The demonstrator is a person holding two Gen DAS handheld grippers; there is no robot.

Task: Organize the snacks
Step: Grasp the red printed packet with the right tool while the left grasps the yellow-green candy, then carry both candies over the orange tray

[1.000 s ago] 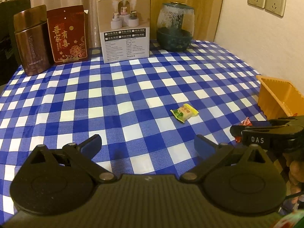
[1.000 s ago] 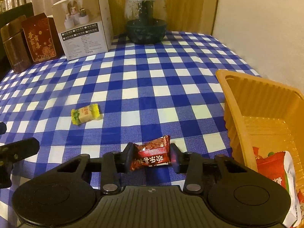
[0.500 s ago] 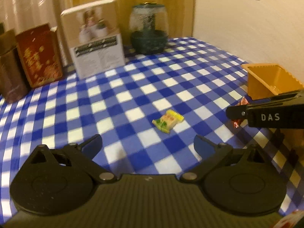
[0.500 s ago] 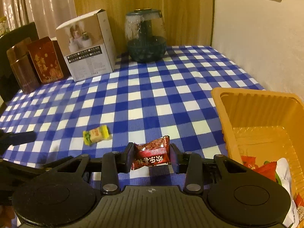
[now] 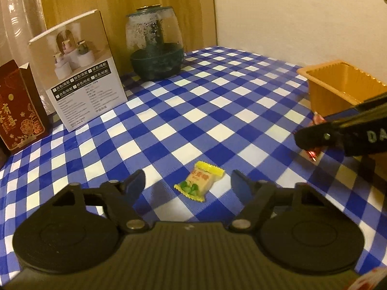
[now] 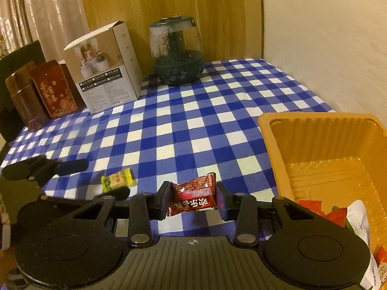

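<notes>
Two candies matter here: the yellow-green candy (image 5: 199, 183) lies on the checked cloth between the left gripper (image 5: 188, 185)'s narrowing, not-yet-touching jaws, its long axis angled across them, while the right gripper (image 6: 192, 197) clamps the red candy (image 6: 192, 197) beside the orange tray (image 6: 266, 130).

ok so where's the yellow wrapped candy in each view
Left wrist view: the yellow wrapped candy lies low and central on the checked cloth, between the open left gripper fingers, untouched.
Right wrist view: the same candy sits lower left, left of the right gripper holding the red snack packet.
Shared landmark: the orange tray stands at the right in both.
</notes>
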